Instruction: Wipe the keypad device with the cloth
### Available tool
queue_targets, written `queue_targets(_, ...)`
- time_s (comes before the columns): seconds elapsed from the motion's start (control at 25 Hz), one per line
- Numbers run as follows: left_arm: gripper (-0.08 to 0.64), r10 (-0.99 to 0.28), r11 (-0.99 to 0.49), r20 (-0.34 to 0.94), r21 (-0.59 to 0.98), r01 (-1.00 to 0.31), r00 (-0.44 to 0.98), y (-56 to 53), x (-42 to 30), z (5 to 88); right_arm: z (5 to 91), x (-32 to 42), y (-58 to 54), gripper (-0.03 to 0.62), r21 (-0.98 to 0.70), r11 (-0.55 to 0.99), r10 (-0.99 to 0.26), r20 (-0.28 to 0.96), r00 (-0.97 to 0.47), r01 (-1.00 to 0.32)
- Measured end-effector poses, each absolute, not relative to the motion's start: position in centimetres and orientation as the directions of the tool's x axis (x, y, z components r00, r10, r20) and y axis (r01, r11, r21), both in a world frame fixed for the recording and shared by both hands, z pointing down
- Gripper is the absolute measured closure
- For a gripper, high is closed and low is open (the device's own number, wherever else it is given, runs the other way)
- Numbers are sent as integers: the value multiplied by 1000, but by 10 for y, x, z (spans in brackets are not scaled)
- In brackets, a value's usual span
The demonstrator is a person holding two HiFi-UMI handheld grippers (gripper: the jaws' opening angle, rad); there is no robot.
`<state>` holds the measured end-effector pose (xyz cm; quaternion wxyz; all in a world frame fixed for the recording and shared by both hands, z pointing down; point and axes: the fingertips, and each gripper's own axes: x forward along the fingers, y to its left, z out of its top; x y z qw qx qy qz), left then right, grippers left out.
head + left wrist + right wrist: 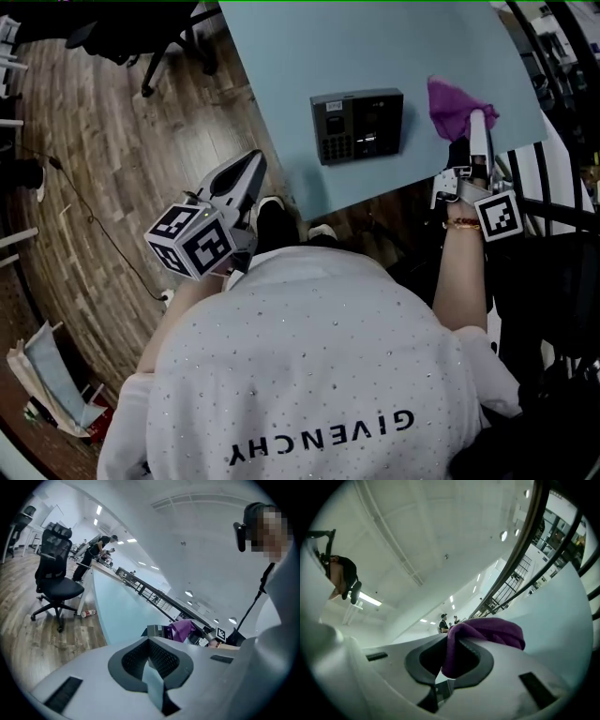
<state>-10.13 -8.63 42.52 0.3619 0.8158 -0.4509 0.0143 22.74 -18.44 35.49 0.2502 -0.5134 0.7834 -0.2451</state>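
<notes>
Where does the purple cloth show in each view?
Head view: cloth upper right, in the right claw, right of the keypad device.
Left gripper view: cloth centre right, right of the keypad device.
Right gripper view: cloth centre, between the jaws.
Shared landmark: keypad device, absent from the right gripper view.

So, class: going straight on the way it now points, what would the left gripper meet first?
Probably the keypad device on the table: it sits just past the shut jaws of the left gripper in that gripper's view. Depth is unclear; the table's edge might come first.
</notes>
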Motion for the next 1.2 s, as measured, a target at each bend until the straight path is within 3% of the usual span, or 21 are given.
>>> queue_targets(0.16, 560, -665, -413, 340, 575, -707, 665, -114, -104, 419, 357, 195, -168, 566, -639, 387, -914, -171, -368, -665)
queue_targets(0.52, 560, -473, -590, 339, 564, -578, 813, -159, -89, 419, 394, 124, -118, 566, -542, 344, -918, -22, -396, -767)
queue_targets(0.76, 560, -415, -649, 280, 576, -497, 866, -180, -78, 406, 352, 74, -132, 566, -281, 422, -889, 59, -454, -862)
queue_targets(0.96, 560, -422, -664, 232, 579, -473, 876, -188, -84, 391, 312, 38, -157, 566, -141, 498, -856, 74, -511, -856)
queue_targets(1.2, 560, -526, -625, 189, 575, -528, 829, -212, -130, 380, 288, -1, -201, 566, -70, 544, -829, 109, -548, -836)
